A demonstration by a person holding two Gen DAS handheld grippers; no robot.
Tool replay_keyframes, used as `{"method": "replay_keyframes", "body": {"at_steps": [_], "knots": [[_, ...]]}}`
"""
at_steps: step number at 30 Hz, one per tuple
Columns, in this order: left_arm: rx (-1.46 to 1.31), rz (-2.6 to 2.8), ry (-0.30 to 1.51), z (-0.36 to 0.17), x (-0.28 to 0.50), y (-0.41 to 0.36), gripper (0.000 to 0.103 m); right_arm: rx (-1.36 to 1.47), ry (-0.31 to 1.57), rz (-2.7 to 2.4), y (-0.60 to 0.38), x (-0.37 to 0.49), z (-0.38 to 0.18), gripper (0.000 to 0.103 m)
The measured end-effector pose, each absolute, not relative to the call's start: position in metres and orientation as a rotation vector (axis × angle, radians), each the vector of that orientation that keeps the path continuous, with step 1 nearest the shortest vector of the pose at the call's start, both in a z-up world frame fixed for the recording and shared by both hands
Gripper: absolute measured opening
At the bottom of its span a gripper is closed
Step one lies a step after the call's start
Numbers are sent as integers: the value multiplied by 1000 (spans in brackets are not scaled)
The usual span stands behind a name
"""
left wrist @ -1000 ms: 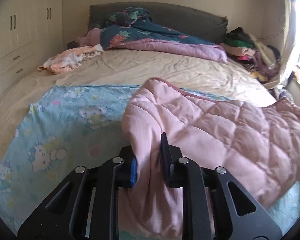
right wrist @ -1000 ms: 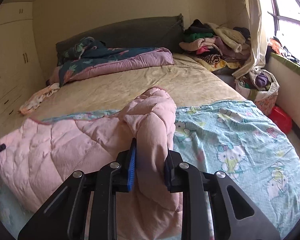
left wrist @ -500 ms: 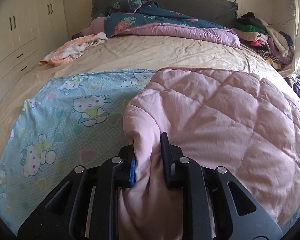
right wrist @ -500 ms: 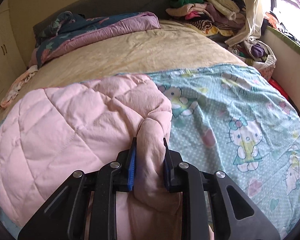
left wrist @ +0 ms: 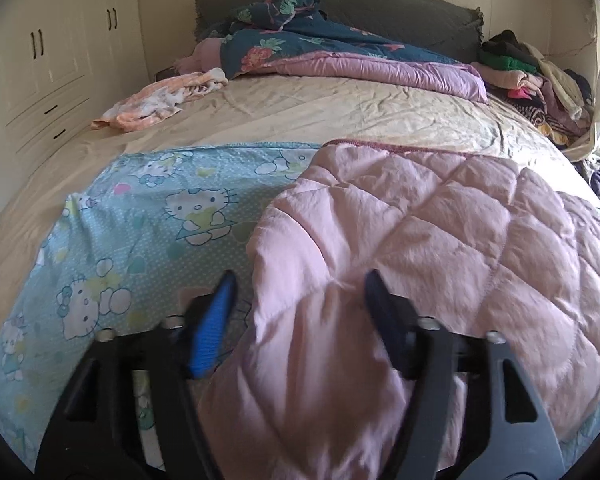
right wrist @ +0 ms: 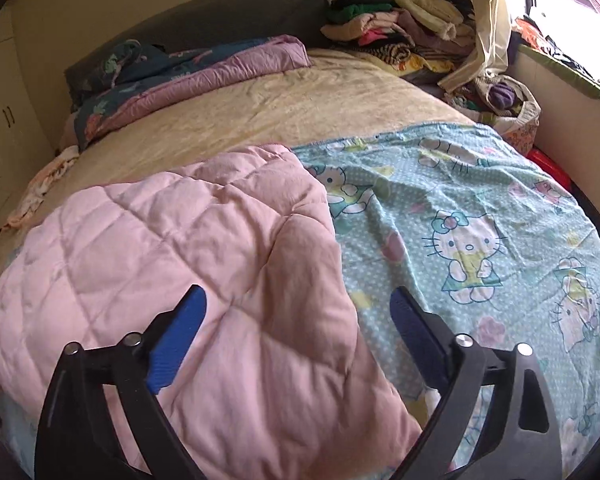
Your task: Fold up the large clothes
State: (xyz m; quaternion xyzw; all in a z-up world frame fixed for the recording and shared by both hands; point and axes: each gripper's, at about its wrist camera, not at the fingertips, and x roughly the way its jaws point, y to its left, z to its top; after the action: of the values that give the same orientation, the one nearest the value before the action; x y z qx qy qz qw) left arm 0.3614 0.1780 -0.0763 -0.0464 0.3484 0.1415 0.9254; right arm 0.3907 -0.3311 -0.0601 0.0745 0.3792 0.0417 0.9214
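A pink quilted blanket [left wrist: 440,248] lies folded over itself on the near part of the bed, its light blue cartoon-cat side [left wrist: 148,236] spread flat on both sides. The left gripper [left wrist: 300,284] is opening over the blanket's near left corner. A hump of pink cloth lies between its fingers, and the pads stand off it. In the right wrist view the same pink blanket [right wrist: 172,248] fills the left half. The right gripper [right wrist: 298,300] is opening wide over the near right corner. Pink cloth lies loose under its blue pads [right wrist: 180,332].
The beige bed sheet [left wrist: 340,120] stretches to a dark headboard [left wrist: 380,4]. A floral and purple duvet [left wrist: 340,60] is bunched there. A peach garment [left wrist: 160,100] lies far left. A clothes pile [right wrist: 400,32], a bag [right wrist: 508,108] and a red object [right wrist: 548,164] crowd the window side. White cupboards [left wrist: 40,72] line the left wall.
Both grippers sank toward the bed while shut on the pink blanket's corners, laying the fold flat. Then both opened and let the cloth go.
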Motion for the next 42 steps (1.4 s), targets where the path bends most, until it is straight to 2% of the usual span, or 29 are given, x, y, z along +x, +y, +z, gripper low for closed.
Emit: {"method": "replay_keyframes", "body": {"at_steps": [2, 3, 4, 12, 20, 29, 35, 42], "knots": [[-102, 285, 712, -73, 355, 176, 66, 167, 763, 111, -331, 377, -53, 97], [-104, 285, 712, -72, 353, 175, 77, 172, 756, 121, -331, 372, -50, 98], [-103, 283, 711, -71, 349, 173, 81, 182, 749, 132, -331, 365, -47, 98], [-147, 251, 686, -63, 314, 163, 93, 262, 722, 185, -336, 326, -31, 99], [-245, 225, 682, -65, 279, 162, 93, 324, 725, 205, -341, 299, -32, 99], [-379, 190, 733, -88, 261, 166, 93, 461, 805, 143, -347, 290, -62, 99], [-577, 114, 799, -115, 266, 173, 93, 577, 839, 124, -349, 294, -79, 99], [-814, 62, 788, -134, 286, 185, 93, 654, 899, 127, -340, 318, -94, 99]]}}
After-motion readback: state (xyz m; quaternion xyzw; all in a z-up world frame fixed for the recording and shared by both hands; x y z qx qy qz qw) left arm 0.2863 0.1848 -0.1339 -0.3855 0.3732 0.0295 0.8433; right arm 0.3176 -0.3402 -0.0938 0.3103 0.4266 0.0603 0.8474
